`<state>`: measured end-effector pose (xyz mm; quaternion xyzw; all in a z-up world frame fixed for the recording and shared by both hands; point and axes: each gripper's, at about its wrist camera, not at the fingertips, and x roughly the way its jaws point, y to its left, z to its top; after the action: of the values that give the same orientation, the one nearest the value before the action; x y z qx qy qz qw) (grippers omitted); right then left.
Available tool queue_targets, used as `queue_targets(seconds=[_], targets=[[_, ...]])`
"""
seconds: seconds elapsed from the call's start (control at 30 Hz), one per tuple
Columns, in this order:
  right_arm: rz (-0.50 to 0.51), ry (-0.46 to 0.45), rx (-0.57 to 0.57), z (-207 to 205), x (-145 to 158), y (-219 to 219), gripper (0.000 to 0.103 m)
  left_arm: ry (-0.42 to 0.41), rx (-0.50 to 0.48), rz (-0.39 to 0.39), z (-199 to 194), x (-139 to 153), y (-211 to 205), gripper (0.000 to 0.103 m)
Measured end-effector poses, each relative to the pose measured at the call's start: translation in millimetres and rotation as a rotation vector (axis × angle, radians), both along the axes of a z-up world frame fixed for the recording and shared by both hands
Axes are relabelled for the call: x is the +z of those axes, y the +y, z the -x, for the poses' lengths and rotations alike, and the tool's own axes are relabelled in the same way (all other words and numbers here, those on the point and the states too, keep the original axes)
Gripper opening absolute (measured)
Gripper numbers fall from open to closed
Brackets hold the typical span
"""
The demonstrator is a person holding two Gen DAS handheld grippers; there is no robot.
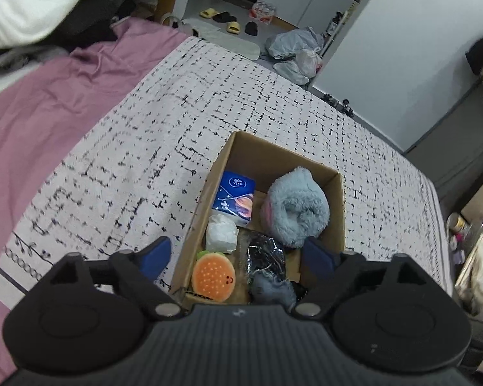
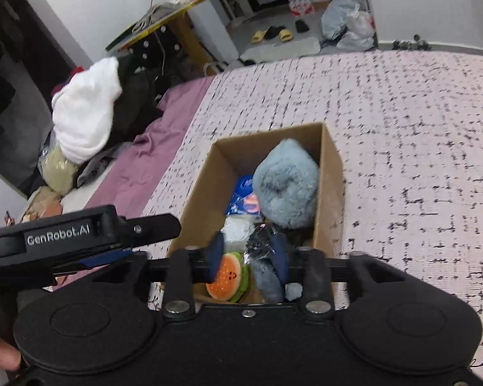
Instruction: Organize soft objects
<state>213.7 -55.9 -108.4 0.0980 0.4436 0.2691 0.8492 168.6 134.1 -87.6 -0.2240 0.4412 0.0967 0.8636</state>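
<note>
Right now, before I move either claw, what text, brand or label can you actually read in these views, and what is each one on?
"GenRobot.AI": white lettering on the side of the left claw, seen in the right wrist view.
Blue tissue pack in the cardboard box: round white logo with script, too blurred to read.
Red-and-white bottle pack on the floor: print too small to read.
Nothing else is legible.

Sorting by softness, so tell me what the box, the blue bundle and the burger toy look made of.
Box: corrugated cardboard, matte brown, with raw cut edges. Blue bundle: plush fleece or faux fur, judging by its long fuzzy pile, rolled up. Burger toy: probably foam or soft stuffed fabric; dull orange dotted top, green edge, no gloss.
</note>
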Motion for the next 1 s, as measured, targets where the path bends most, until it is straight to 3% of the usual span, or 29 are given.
queue_targets(seconds=[0.2,0.4,0.73,1.0], targets=[[-0.030,-0.019,-0.053,7.6,14.0,-25.2,0.063,-0.021,-0.016,-0.011,5.0,14.5,-11.0,0.100],[-0.059,-0.046,-0.104,15.3,24.7,-49.6,0.078,-0.041,-0.018,-0.021,16.0,28.2,-22.6,0.102],[-0.092,-0.086,-0.165,43.0,37.8,-89.4,0.086,-0.098,-0.007,-0.046,45.8,47.4,-40.3,0.103],[-0.111,-0.111,-0.199,62.8,51.1,-122.8,0.097,-0.161,-0.018,-0.077,71.4,64.3,-55.5,0.103]])
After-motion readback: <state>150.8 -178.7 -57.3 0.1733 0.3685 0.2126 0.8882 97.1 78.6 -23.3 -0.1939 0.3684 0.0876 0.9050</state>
